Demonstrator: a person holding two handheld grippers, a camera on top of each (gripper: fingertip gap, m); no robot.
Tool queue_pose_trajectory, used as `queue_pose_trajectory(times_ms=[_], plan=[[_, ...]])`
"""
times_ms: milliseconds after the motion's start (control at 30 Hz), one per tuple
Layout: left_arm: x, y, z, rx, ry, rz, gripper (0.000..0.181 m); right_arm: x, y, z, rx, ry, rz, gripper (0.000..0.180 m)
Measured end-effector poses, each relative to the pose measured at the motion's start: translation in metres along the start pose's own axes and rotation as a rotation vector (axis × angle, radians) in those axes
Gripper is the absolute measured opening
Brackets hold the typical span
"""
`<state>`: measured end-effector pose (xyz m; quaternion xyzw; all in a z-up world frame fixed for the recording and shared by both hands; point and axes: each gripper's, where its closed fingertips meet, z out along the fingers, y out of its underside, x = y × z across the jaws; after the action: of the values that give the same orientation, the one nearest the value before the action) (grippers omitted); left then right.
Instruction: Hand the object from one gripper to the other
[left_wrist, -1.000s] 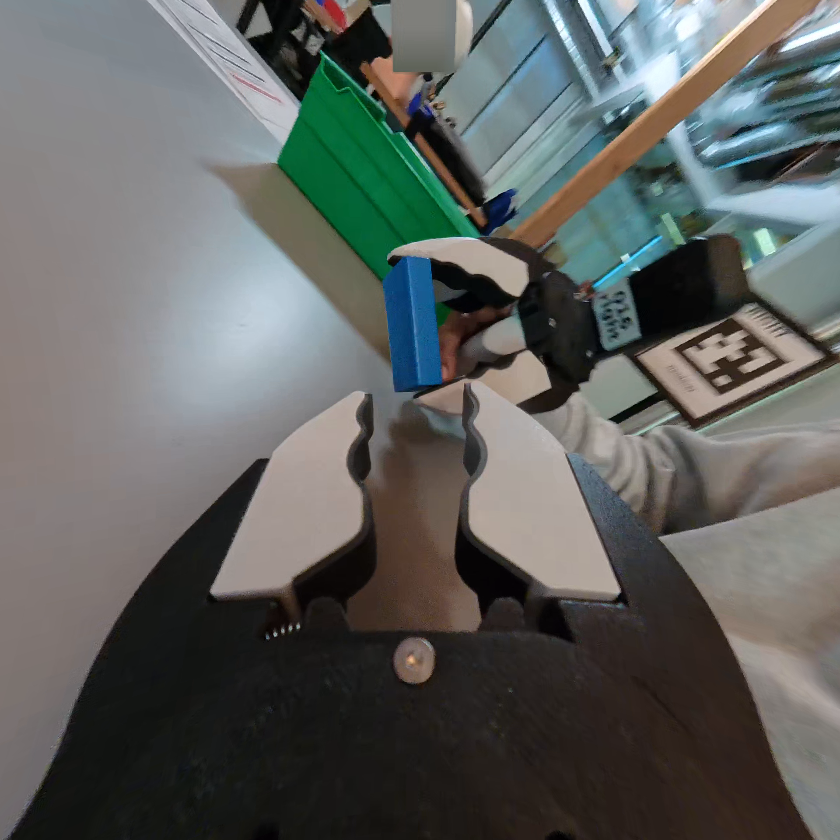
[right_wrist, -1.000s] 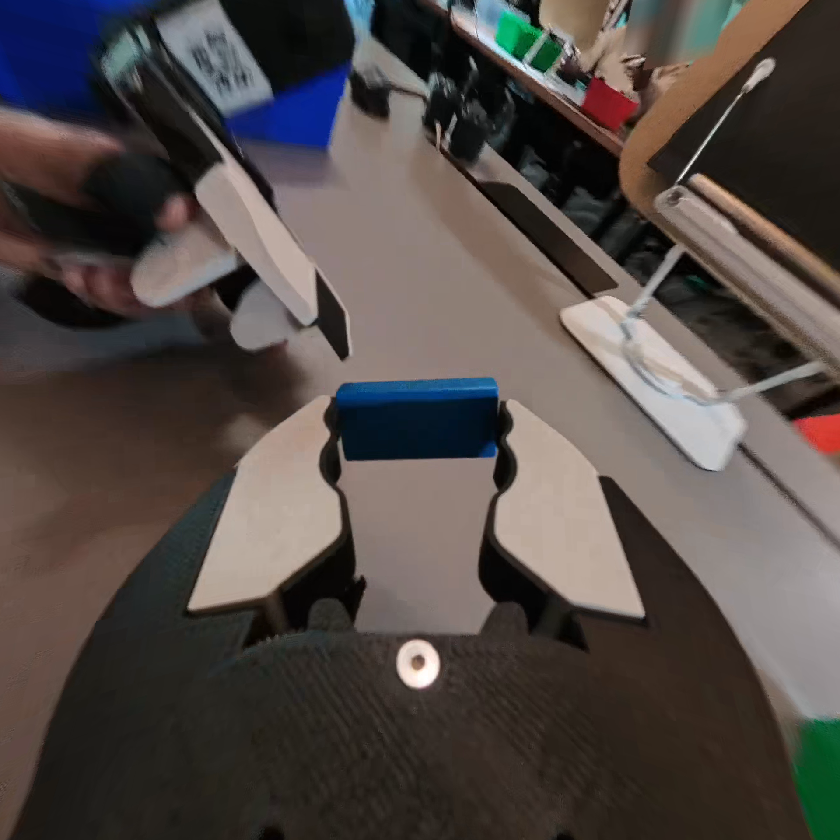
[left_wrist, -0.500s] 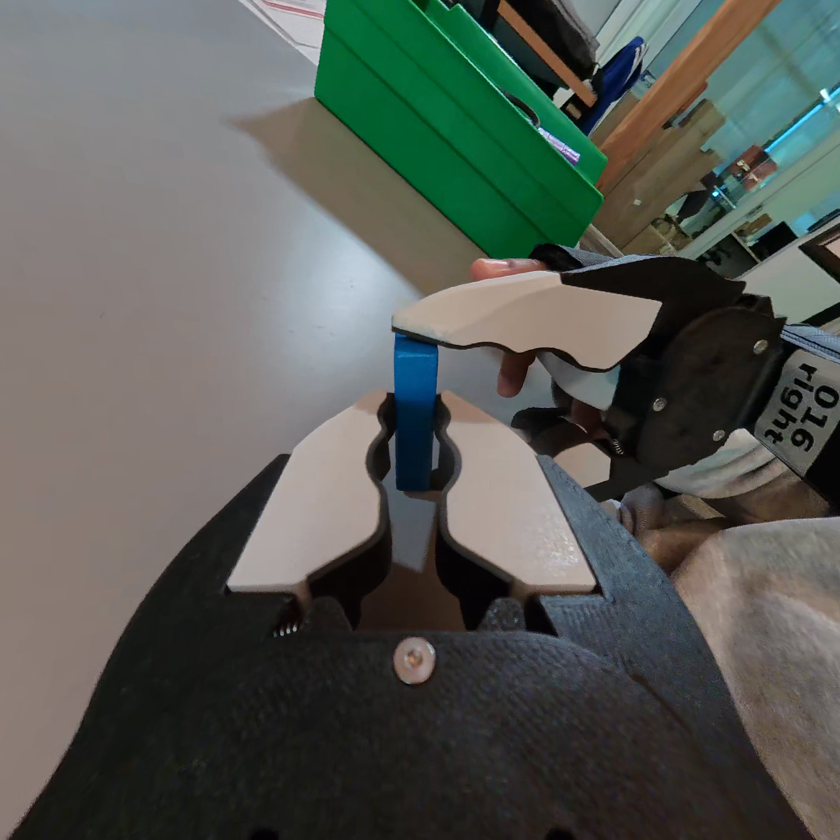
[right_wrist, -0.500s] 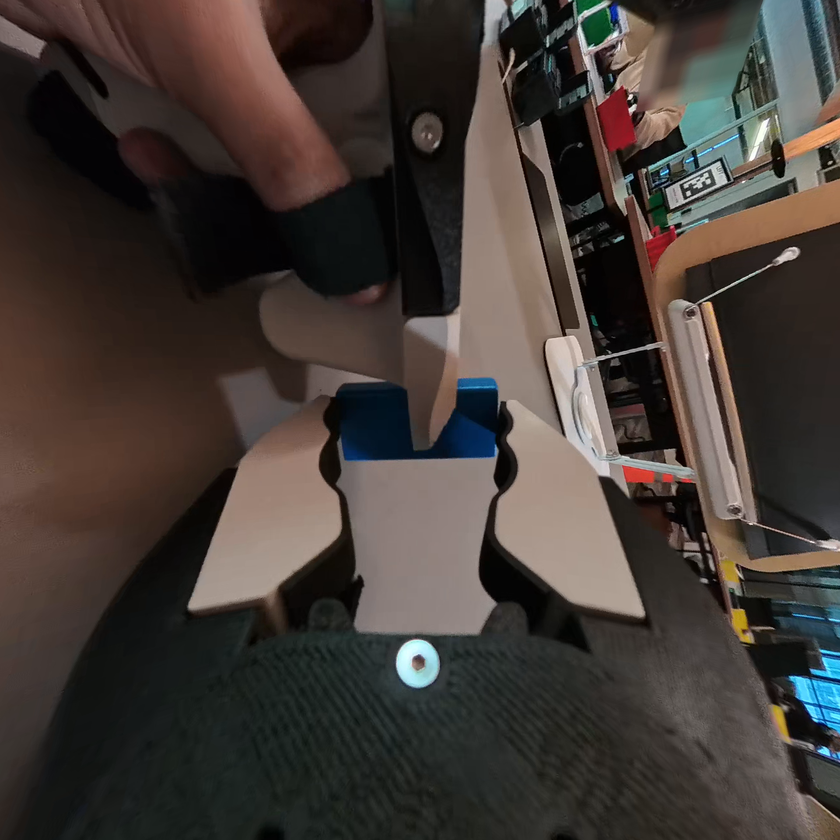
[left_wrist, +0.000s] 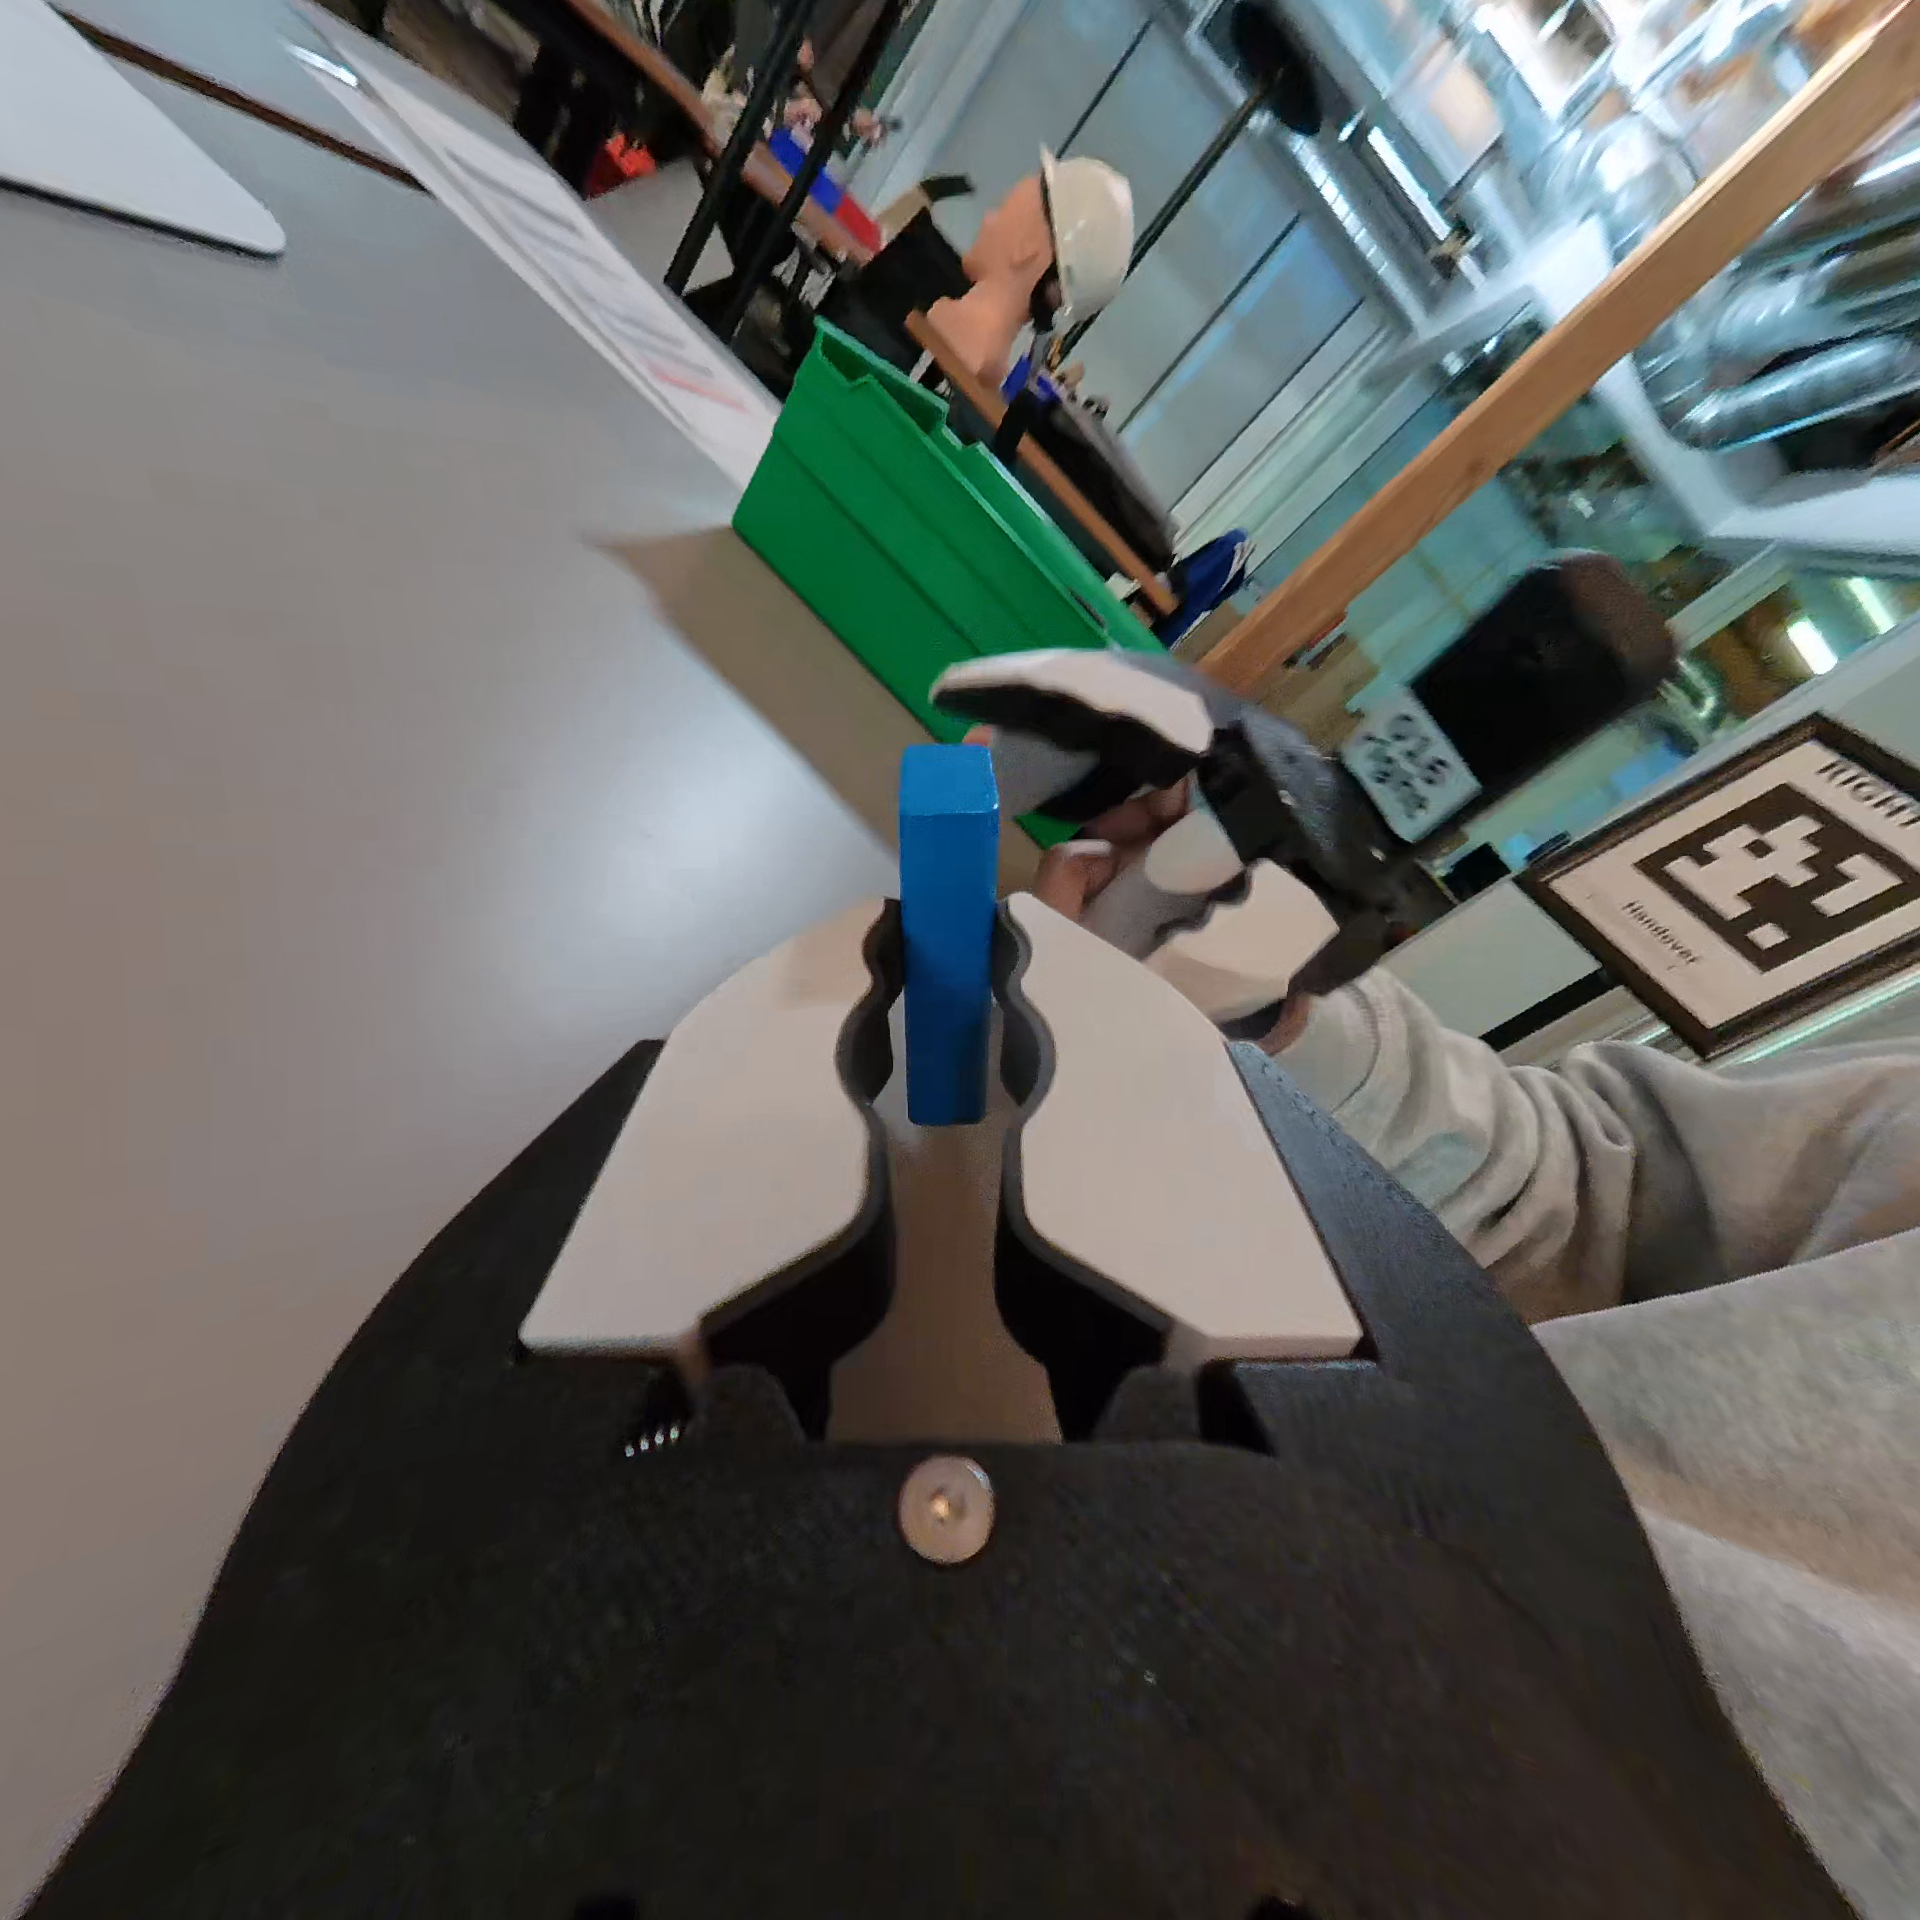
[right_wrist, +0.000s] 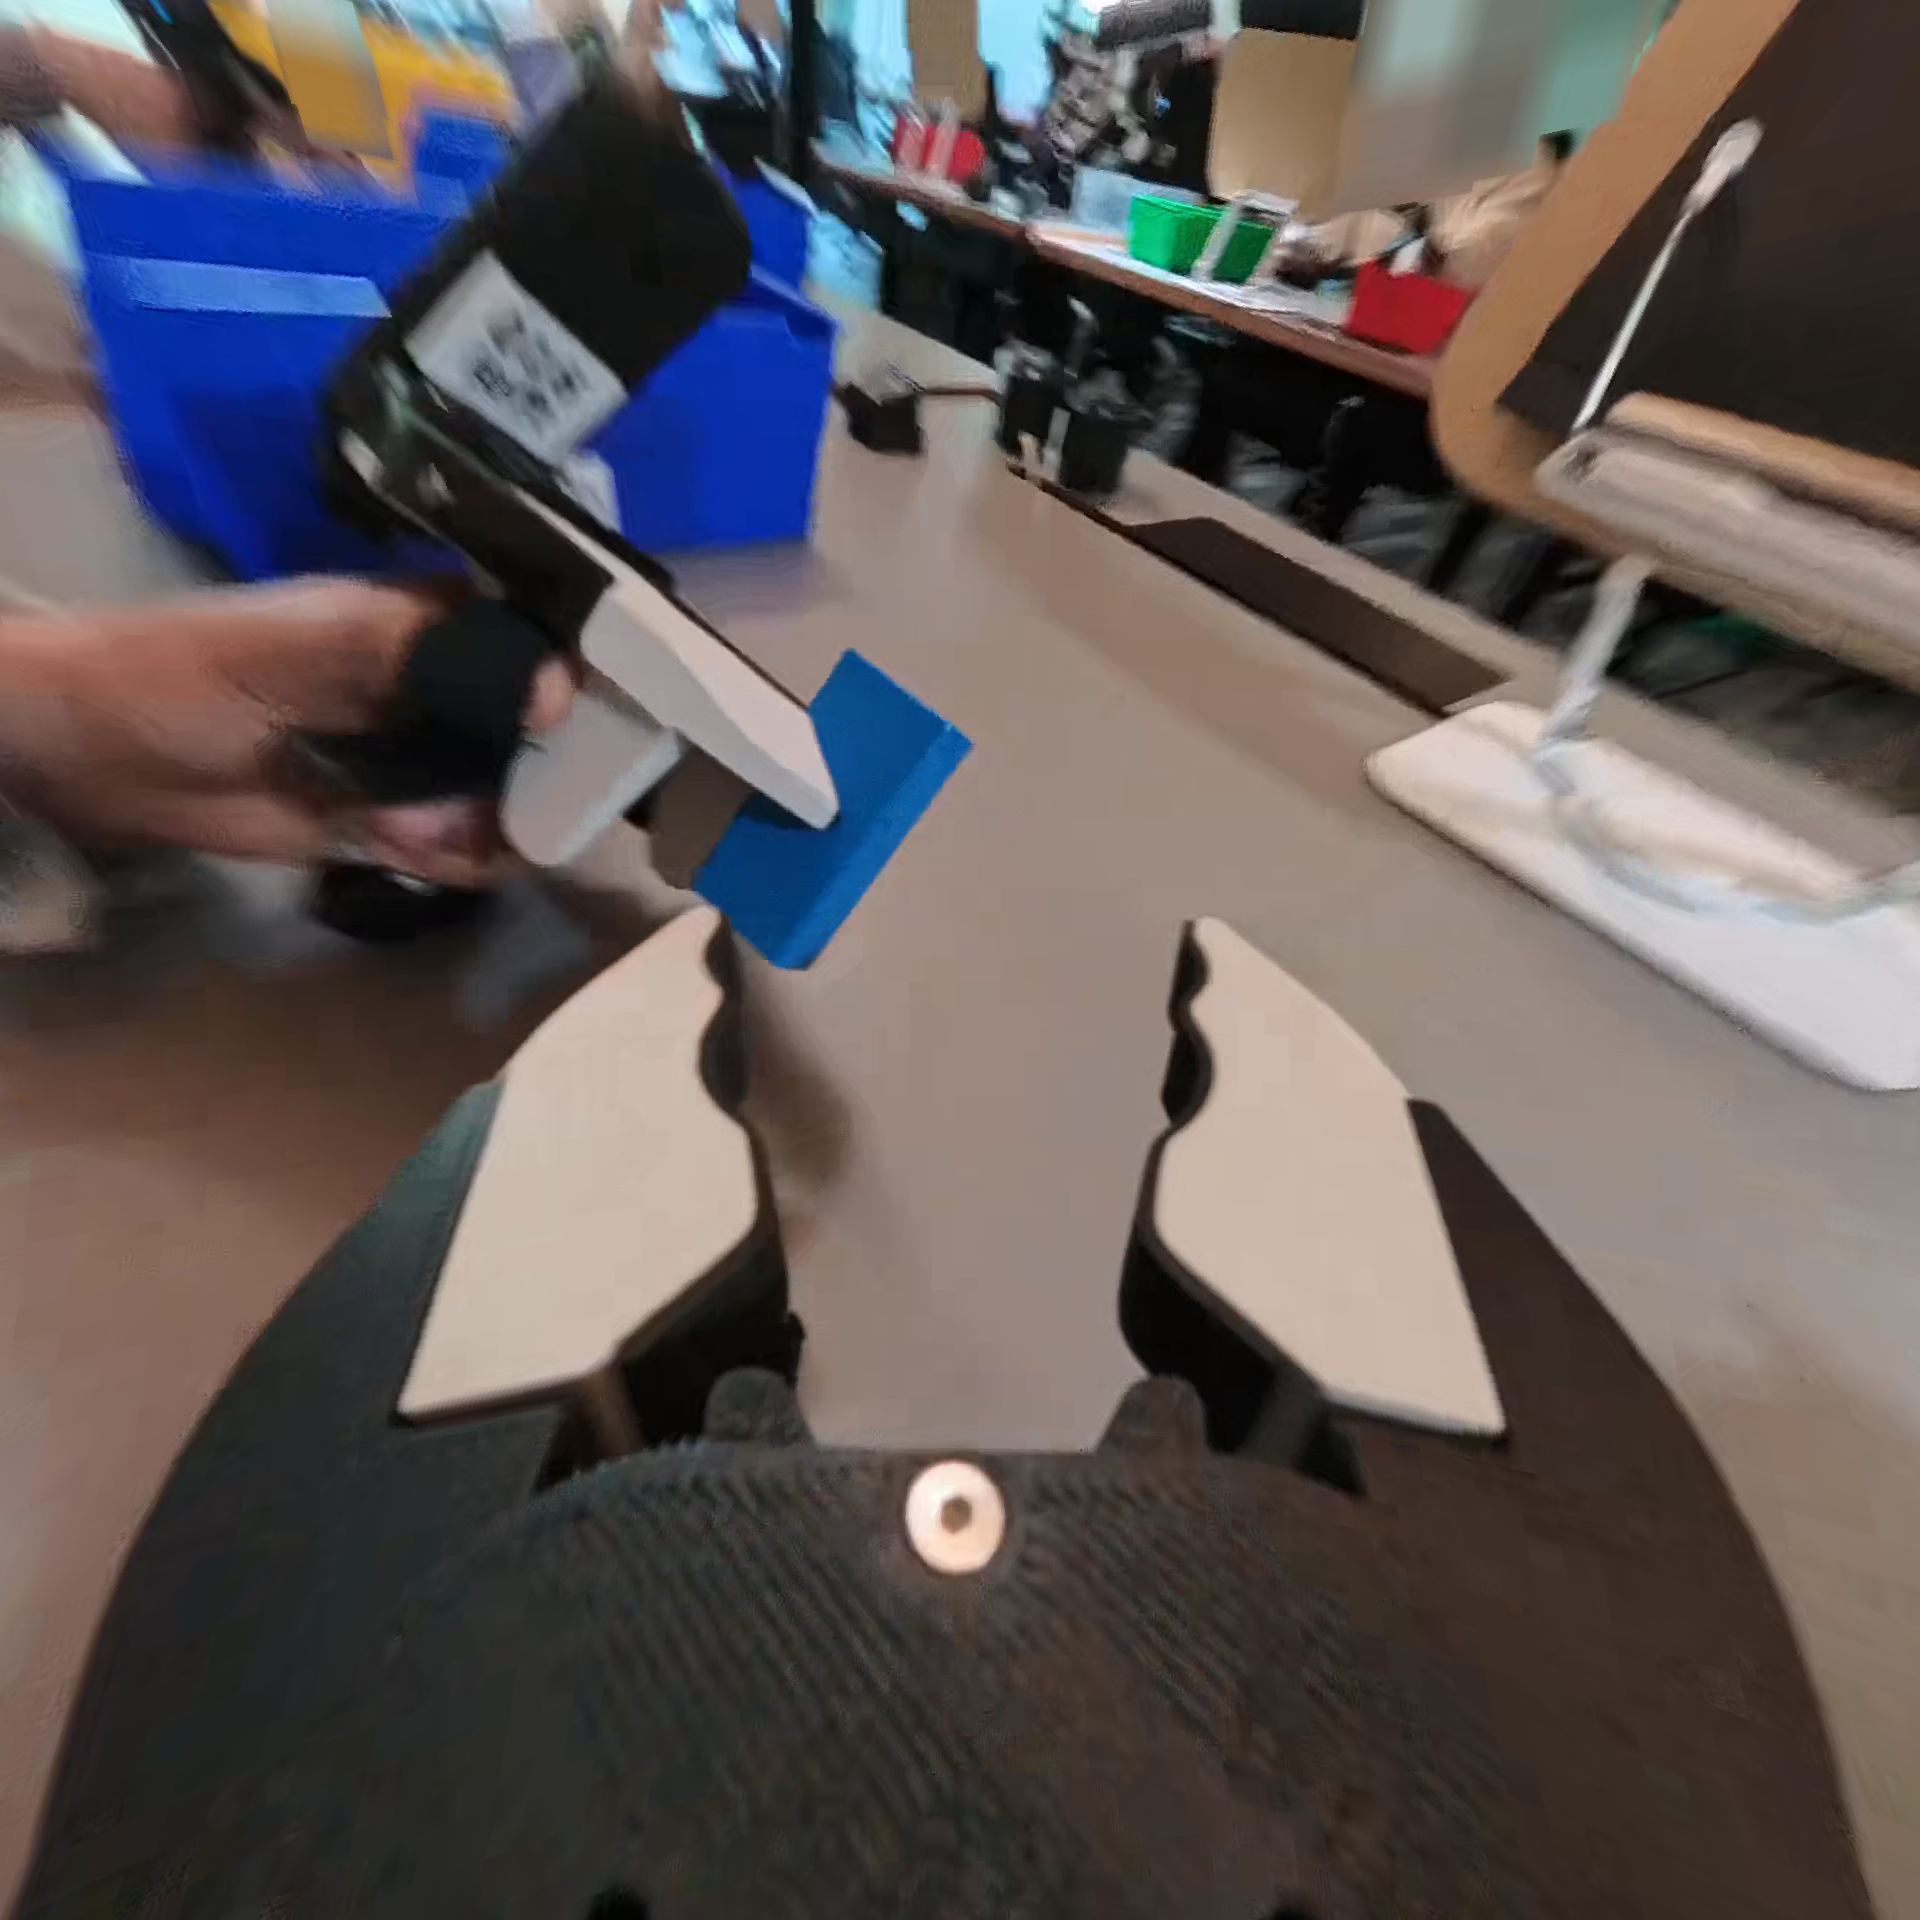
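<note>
A flat blue block (left_wrist: 943, 914) stands on edge between the fingers of my left gripper (left_wrist: 943, 935), which is shut on it above the grey table. In the right wrist view the same block (right_wrist: 836, 821) is held by the left gripper (right_wrist: 769, 821) at the left. My right gripper (right_wrist: 954, 940) is open and empty, just below and right of the block. In the left wrist view the right gripper (left_wrist: 1049, 769) is open, just right of the block and apart from it.
A green bin (left_wrist: 914, 561) stands on the grey table (left_wrist: 312, 727) beyond the block. A blue bin (right_wrist: 312, 343) stands at the far left in the right wrist view. A white stand base (right_wrist: 1662, 894) lies at the right. A framed marker board (left_wrist: 1766, 883) stands at right.
The block has passed from the right gripper to the left. The left gripper shut on it, the right gripper opened and drew back.
</note>
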<state>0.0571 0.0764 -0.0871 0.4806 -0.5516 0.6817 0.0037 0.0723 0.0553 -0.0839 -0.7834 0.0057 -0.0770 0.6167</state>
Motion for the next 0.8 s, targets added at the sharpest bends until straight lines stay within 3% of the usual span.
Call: queue_pose_trajectory(times_ms=[67,133,333,600,800], plan=[[0.003,-0.005,-0.003,0.03,0.027,0.003,0.017,-0.009,0.0,-0.002,0.02,-0.148,0.223,0.056],[0.01,-0.008,-0.003,0.048,0.061,0.015,0.016,-0.021,-0.001,-0.001,0.016,-0.276,0.394,0.046],[0.027,-0.008,0.001,0.055,0.155,0.045,0.017,-0.04,-0.014,-0.002,0.091,-0.493,0.68,0.037],[0.042,-0.008,0.004,0.083,0.229,0.069,0.017,-0.053,-0.01,0.0,0.054,-0.553,0.707,0.018],[0.042,-0.01,0.003,0.092,0.237,0.062,0.017,-0.052,-0.012,0.0,0.057,-0.536,0.68,0.016]])
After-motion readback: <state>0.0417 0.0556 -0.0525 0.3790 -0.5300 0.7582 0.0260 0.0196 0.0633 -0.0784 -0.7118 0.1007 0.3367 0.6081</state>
